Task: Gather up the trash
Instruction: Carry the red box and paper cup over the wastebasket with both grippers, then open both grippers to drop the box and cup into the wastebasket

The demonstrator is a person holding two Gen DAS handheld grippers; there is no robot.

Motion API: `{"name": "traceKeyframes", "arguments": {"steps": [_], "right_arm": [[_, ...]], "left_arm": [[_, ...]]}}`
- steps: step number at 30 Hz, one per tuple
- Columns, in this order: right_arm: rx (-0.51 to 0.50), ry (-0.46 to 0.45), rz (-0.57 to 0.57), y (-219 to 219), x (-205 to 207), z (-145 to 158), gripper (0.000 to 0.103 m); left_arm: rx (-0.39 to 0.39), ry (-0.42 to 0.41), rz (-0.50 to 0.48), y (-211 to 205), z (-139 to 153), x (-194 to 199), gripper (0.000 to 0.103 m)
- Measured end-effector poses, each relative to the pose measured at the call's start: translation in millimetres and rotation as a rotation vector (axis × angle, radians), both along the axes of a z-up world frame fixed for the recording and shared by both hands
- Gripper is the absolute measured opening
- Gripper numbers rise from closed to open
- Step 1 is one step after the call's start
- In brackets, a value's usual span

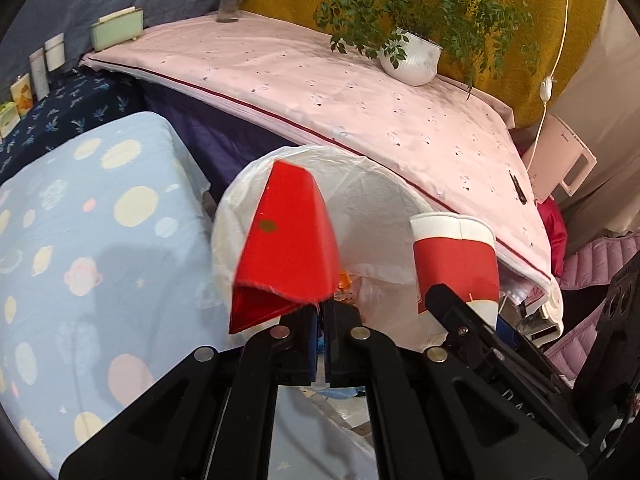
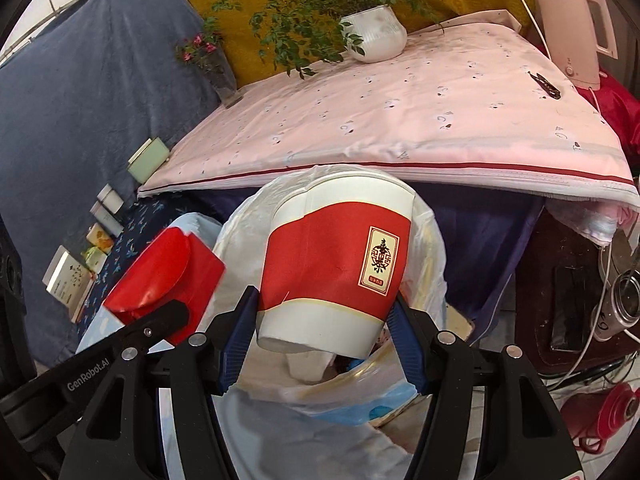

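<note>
Flattened glossy red carton (image 1: 286, 240), tapered paper cup (image 2: 336, 264), crinkly white bin liner (image 1: 384, 200).

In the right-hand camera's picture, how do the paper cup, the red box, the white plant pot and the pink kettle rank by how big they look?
1. Paper cup, much the nearest.
2. Red box, also near.
3. Pink kettle and white plant pot: alike, so no ranking. True sizes unsure.
</note>
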State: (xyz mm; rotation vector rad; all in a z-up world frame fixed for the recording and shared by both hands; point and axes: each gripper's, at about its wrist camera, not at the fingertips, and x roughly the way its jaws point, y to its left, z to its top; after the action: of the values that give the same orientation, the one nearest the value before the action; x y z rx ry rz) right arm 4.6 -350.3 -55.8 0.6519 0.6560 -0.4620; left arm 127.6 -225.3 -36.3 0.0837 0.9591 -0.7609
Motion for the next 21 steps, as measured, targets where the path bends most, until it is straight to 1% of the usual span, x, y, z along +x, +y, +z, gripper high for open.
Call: {"name": "traceKeyframes", "arguments": {"steps": [1, 3, 4, 5, 7, 14, 15, 18, 21], "right_arm": [[-0.001, 0.002, 0.001, -1.8, 0.3, -1.0, 0.061], [-0.001, 0.006, 0.004, -4.8, 1.7, -3.1, 0.061], [0.000, 0.008, 0.007, -6.4, 3.0, -4.0, 0.061], [0.001, 0.010, 0.010, -6.8, 4.1, -5.3, 0.061], [0.002, 0.016, 0.017, -7.1, 6.3, -7.9, 0.061], [0.000, 0.035, 0.056, 2.1, 21.2, -12.6, 0.061], [-0.002, 0.038, 0.063, 3.9, 24.0, -12.9, 0.061], [-0.014, 0.046, 0.079, 9.4, 30.9, -13.3, 0.061], [-0.032, 0.054, 0.087, 15.1, 36.6, -12.3, 0.061]], "left_arm": [[-0.004, 0.006, -0.002, -2.3, -1.1, 1.5, 0.003], [-0.014, 0.023, 0.001, -3.8, -3.0, 5.6, 0.017], [-0.022, 0.031, 0.009, -3.0, -3.8, 7.5, 0.035], [-0.032, 0.035, 0.023, -1.1, -4.0, 9.0, 0.047], [-0.043, 0.030, 0.042, 1.0, -3.7, 11.0, 0.049], [-0.020, 0.025, 0.102, 16.0, -7.5, 20.0, 0.051], [-0.014, 0.021, 0.110, 18.4, -7.9, 20.7, 0.051], [0.001, -0.003, 0.137, 26.8, -8.6, 21.1, 0.057], [0.020, -0.027, 0.161, 32.8, -8.7, 21.7, 0.058]]}}
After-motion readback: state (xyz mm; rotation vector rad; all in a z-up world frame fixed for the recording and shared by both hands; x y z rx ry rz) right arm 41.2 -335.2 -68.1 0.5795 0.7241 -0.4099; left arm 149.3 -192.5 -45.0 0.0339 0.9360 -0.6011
